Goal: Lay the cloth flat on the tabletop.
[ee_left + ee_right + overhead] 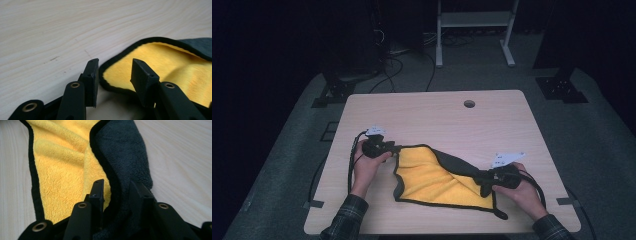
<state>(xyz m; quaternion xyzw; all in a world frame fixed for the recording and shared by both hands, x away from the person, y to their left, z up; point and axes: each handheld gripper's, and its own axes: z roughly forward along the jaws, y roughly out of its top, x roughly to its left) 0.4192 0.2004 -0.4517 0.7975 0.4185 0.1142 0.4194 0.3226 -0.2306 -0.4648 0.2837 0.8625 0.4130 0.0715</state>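
The fingers (pixel 90 75) of the left gripper (pixel 113 82) stand spread, with a corner of the cloth (pixel 160 67) lying between them on the counter (pixel 75 27); its black hem sits just beside the left-hand finger, and neither pad presses on it. The fingers (pixel 97 192) of the right gripper (pixel 117 202) are also parted, with a dark grey fold of the cloth running up between them; whether they pinch that fold I cannot tell.

In the high view the left gripper (pixel 384 148) rests at the cloth's (pixel 432 180) near-left corner and the right gripper (pixel 492 180) at its right side, each held in one hand. The cloth lies on the pale wooden counter (pixel 437 110) between the two hands, yellow side up, with a grey flap turned over along its upper right edge and a black border all round.
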